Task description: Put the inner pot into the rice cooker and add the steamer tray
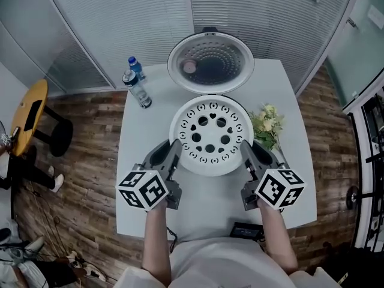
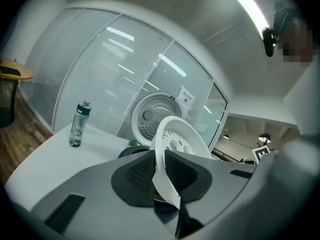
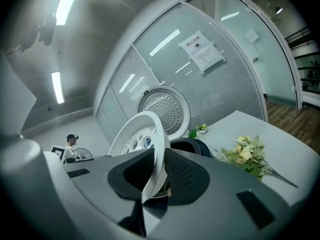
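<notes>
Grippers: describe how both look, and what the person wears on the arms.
Both the left gripper and right gripper are dark grey, two-jawed, with black mesh-textured pads. Each carries a white cube printed with black square markers. The forearms are uncovered; a pale top shows below.

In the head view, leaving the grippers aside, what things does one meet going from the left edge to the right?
Stool → bottle → steamer tray → flowers.
</notes>
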A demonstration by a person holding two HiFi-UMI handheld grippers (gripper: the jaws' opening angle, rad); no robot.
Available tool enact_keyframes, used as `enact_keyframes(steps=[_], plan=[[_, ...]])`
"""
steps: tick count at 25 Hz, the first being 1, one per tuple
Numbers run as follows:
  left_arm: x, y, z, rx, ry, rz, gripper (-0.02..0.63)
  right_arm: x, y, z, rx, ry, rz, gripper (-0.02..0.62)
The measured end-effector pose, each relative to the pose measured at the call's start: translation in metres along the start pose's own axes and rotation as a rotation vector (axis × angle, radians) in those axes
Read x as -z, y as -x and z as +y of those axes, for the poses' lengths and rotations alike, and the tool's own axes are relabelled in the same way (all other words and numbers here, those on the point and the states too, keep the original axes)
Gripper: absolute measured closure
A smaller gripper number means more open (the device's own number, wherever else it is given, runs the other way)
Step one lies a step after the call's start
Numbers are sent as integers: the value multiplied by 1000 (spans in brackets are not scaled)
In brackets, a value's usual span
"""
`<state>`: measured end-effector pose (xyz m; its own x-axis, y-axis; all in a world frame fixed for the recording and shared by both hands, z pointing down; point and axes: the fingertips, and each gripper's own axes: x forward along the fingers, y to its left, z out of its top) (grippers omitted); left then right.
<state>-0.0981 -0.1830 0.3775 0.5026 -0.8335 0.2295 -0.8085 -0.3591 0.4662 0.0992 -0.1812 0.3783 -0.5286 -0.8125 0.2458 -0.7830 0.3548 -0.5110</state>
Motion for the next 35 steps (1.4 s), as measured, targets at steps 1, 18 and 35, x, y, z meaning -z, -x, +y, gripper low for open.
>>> enact_keyframes(steps=[1,18,35], plan=[[2,-1,2,2,10,1,543,1,-2,-1,-1,-3,1,520],[13,-11,16,41,42,2,541,10,-13,-7,19,34,32,519],[34,-34,35,64,42,50,541,27,-27,-24,79,60,63,518]])
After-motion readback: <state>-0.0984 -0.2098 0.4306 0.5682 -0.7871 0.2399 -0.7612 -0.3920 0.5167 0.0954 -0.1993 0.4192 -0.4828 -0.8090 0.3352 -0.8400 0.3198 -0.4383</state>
